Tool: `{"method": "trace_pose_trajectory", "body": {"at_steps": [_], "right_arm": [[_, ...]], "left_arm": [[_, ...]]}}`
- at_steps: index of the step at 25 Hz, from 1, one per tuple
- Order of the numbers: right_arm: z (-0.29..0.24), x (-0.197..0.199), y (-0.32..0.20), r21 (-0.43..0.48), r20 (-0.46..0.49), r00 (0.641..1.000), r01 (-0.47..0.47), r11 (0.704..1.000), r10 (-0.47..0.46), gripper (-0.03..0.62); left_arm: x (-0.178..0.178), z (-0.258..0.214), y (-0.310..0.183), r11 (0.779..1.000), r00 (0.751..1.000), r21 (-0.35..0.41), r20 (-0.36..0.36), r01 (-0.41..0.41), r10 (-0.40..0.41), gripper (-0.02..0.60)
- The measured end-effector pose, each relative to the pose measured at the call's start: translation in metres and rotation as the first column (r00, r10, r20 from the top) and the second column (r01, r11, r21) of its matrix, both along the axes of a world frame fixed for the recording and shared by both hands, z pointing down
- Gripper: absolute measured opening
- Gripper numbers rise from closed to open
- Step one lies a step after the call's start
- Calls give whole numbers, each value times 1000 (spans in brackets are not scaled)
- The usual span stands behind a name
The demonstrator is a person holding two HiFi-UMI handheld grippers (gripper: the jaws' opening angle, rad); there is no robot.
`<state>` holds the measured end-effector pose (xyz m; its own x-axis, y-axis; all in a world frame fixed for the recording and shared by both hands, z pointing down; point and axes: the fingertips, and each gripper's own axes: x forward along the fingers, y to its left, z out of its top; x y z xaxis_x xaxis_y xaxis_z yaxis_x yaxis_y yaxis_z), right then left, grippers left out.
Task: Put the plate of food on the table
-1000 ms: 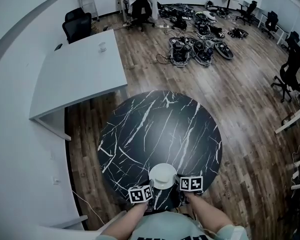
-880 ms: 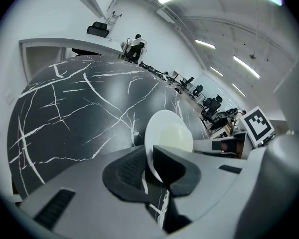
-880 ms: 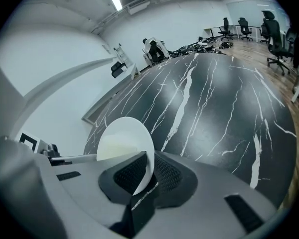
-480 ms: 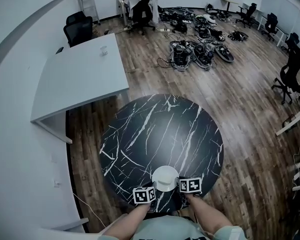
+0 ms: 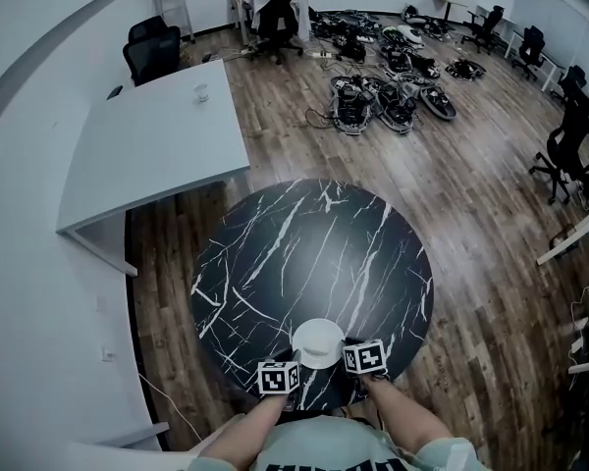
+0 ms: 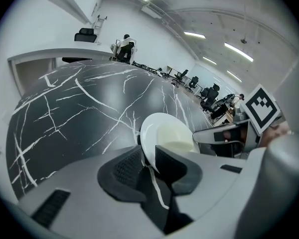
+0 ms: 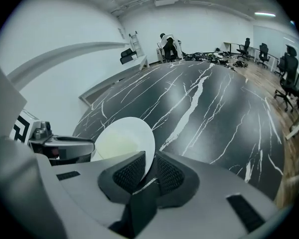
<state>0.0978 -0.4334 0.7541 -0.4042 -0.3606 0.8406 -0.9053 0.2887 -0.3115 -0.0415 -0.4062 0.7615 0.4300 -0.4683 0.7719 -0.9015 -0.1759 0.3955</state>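
Round desk point(image 5: 314, 253) with a glossy black marble look and white veins, smooth glazed white plate point(image 5: 318, 341) at its near edge, right gripper point(image 7: 148, 171) in matt grey plastic with dark rough-meshed pads point(image 7: 129, 173), brown wood-plank floor point(image 5: 471, 194) around the round desk with a faint sheen, matt white desk point(image 5: 157, 140) beyond the round desk.

The right gripper point(image 7: 149, 172) had its two meshed pads closed on the near rim of a white plate point(image 7: 123, 136), whose inside looked pale cream. At the plate's far left edge reached the left gripper point(image 7: 65, 147), its jaws opening; the plate's rim seemed to lie between them, though the angle hid its pads. Behind the plate spread the black table point(image 7: 214, 118) veined with white. Farther off stood a white desk point(image 7: 117, 81), a person point(image 7: 168, 46) seated at the back wall, and office chairs point(image 7: 289, 68) on the right.
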Motion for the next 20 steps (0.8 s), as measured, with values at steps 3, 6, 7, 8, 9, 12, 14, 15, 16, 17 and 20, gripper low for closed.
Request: {"method": "trace_pose_trajectory", "body": {"at_steps": [3,6,7,8,9,12,14,15,16,17,20], "right_arm": [[-4,7,2,22,-27,1000,-1,1000,2,49],[-15,18,2,75,-48,999,-1,997,4,49],[-19,21,4,91,-47,999,4,996,0,49],[-24,23,7,106,-44,999,10,994,-6,49],[-31,25,12,121,-45,999,19,992,-14,49],[-52,26,34,174,-51,997,70,982,-62,48],[-64,24,50,215,-58,993,110,970,-100,44],[-70,23,56,235,-64,991,129,963,-117,28],[-75,22,62,252,-69,989,145,957,-131,14],[-79,20,67,265,-71,987,158,951,-144,11],[-96,15,81,303,-62,982,189,934,-179,11]], "left_arm": [[-7,-4,1,1000,1000,19,28,9,-9,92],[-17,-11,3,998,998,46,57,37,-39,92],[-20,-15,4,997,997,59,63,48,-52,92],[-23,-20,7,995,996,74,65,60,-65,90],[-24,-27,10,994,995,90,68,69,-75,81],[-24,-47,26,986,993,148,86,72,-86,30],[-20,-59,40,982,992,178,95,68,-86,8],[-16,-64,47,980,992,190,96,66,-86,8],[-12,-70,54,978,992,201,98,61,-82,8],[-7,-75,60,976,992,213,103,50,-73,8],[11,-92,75,966,992,257,122,4,-37,8]]}}
